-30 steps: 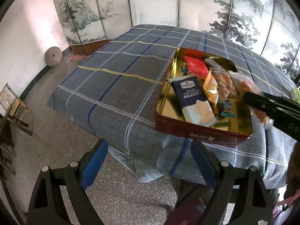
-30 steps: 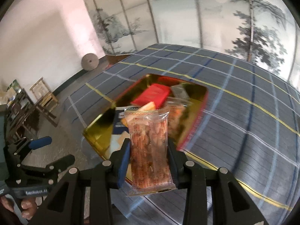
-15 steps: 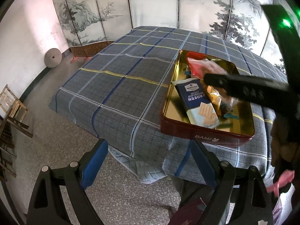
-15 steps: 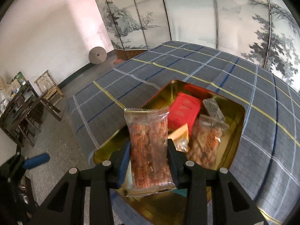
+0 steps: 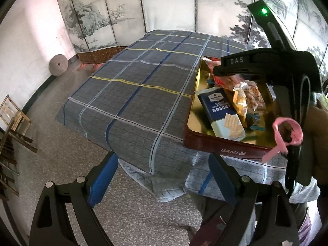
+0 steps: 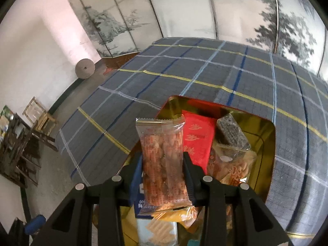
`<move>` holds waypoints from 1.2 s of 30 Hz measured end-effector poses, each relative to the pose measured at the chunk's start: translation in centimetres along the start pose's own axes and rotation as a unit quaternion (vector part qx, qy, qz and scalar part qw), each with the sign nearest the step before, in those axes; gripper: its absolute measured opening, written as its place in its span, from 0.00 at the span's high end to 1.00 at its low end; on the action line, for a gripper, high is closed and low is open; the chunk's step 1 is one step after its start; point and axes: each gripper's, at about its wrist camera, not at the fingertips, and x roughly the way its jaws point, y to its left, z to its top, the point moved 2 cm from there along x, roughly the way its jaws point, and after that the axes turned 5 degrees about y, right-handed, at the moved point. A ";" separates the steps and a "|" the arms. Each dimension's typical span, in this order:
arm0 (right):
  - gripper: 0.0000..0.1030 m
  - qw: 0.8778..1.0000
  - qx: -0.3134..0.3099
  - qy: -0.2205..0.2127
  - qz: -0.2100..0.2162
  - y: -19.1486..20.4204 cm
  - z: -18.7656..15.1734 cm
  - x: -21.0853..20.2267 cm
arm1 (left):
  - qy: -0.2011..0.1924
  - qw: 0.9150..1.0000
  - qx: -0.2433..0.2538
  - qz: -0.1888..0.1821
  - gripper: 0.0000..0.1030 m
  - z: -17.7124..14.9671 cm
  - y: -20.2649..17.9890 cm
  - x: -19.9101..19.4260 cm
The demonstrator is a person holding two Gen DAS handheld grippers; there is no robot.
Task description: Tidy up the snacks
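My right gripper (image 6: pixel 163 168) is shut on a clear packet of brown nut snack (image 6: pixel 163 160) and holds it upright above the red-walled, gold-lined tin (image 5: pixel 223 148). In the tin lie a blue cracker pack (image 5: pixel 220 112), a red packet (image 6: pixel 196 138), a dark bar in clear wrap (image 6: pixel 230 132) and a yellow packet (image 5: pixel 239 104). From the left wrist view the right gripper (image 5: pixel 227 67) reaches over the tin's far part. My left gripper (image 5: pixel 163 181) is open and empty, low in front of the table's near edge.
The tin sits near the front right of a table under a blue plaid cloth (image 5: pixel 143 86). A painted folding screen (image 5: pixel 168 6) stands behind. Wooden chairs (image 5: pixel 12 123) and a round stone disc (image 5: pixel 58 64) are by the left wall.
My right gripper has carried the nut packet forward over the tin, toward its far end. My left gripper has stayed open and almost still.
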 end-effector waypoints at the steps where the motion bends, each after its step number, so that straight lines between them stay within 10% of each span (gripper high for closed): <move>1: 0.64 1.000 0.006 0.001 0.000 -0.2 0.0 0.2 | 0.000 1.000 0.000 0.000 0.15 0.0 0.1 0.1; 20: 0.62 0.995 0.070 -0.037 0.060 -2.6 -0.2 -1.6 | -0.008 1.000 -0.003 0.001 0.15 -0.1 0.5 0.0; 36: 0.47 0.968 -0.105 -0.221 -0.064 0.0 -11.6 -16.8 | -0.140 0.990 0.031 -0.006 0.14 -0.2 -4.2 -6.4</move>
